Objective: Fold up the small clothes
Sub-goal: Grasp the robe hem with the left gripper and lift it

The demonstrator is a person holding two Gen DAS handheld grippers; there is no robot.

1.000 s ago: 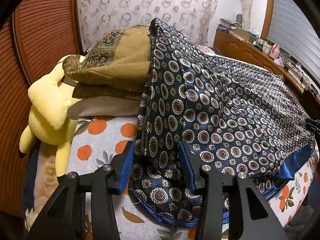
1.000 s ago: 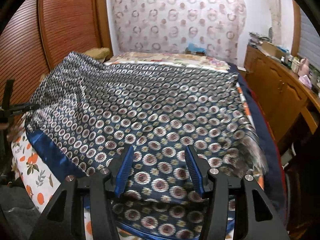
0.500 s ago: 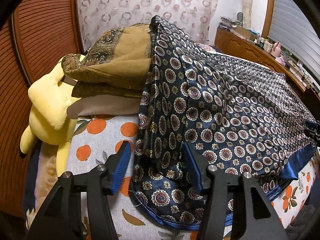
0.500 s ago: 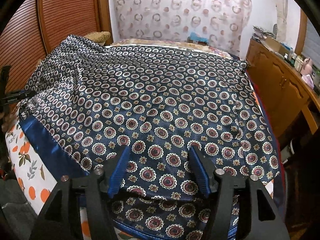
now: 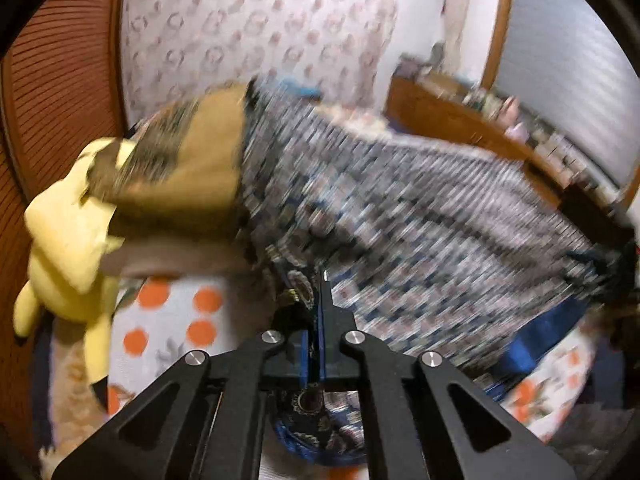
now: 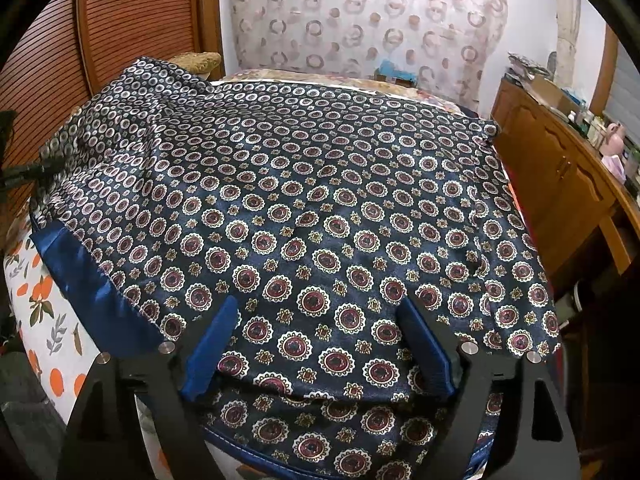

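Note:
A navy patterned silky cloth [image 6: 320, 208] with red-and-cream medallions and a plain blue border [image 6: 92, 292] lies spread over the bed. In the left wrist view the cloth [image 5: 400, 220] is motion-blurred. My left gripper [image 5: 319, 280] is shut on its near-left edge, with a fold of fabric pinched between the fingers. My right gripper [image 6: 320, 320] is open, its blue pads either side of the cloth's near edge, just above the fabric.
A yellow plush toy [image 5: 68, 240] and a stack of brown cushions [image 5: 180, 176] sit at the bed's left side. The bedsheet [image 6: 44, 312] has an orange fruit print. A wooden cabinet [image 6: 560, 184] runs along the right. A slatted wooden door [image 6: 132, 32] stands on the left.
My left gripper has closed on the cloth's edge and is moving fast, blurring its view. My right gripper stays open and has dropped closer to the cloth.

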